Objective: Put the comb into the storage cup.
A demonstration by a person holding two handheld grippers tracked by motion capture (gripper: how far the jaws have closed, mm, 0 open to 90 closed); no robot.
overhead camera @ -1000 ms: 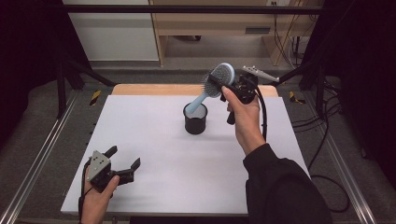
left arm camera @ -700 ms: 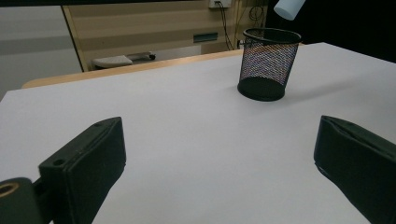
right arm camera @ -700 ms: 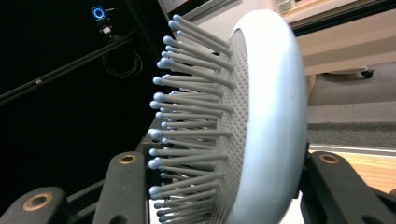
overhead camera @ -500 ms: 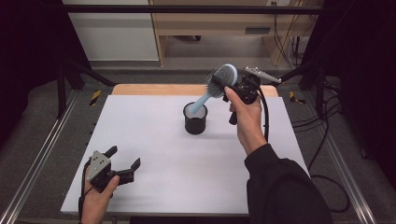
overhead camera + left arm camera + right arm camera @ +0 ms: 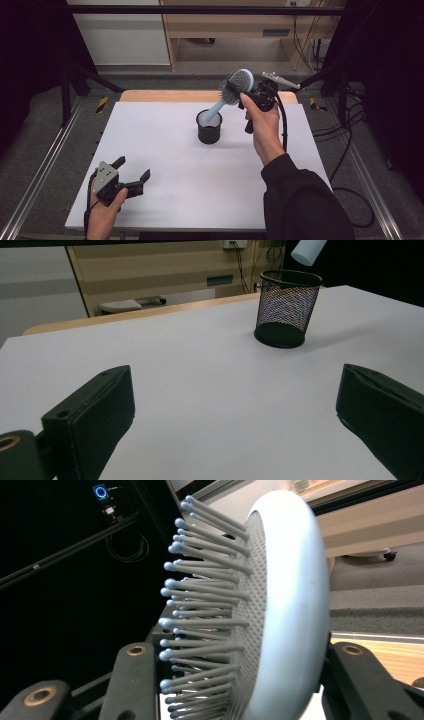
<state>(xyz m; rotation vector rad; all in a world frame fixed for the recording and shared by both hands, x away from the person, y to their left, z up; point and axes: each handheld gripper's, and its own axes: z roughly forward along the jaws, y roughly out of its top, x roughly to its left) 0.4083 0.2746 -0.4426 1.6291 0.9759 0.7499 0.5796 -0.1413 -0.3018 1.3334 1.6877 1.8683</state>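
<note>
I am holding the blue hairbrush [image 5: 235, 90] by its round head, with my right gripper [image 5: 243, 95] clamped on it. The brush is tilted, and the tip of its handle hangs just above the rim of the black mesh cup [image 5: 209, 128]. I think I am at the step of putting the brush into the cup. Next I should lower the handle straight into the cup, then let go. My left gripper [image 5: 132, 176] waits well away from the cup, near the table's [image 5: 165, 150] front edge, fingers apart and holding nothing.
</note>
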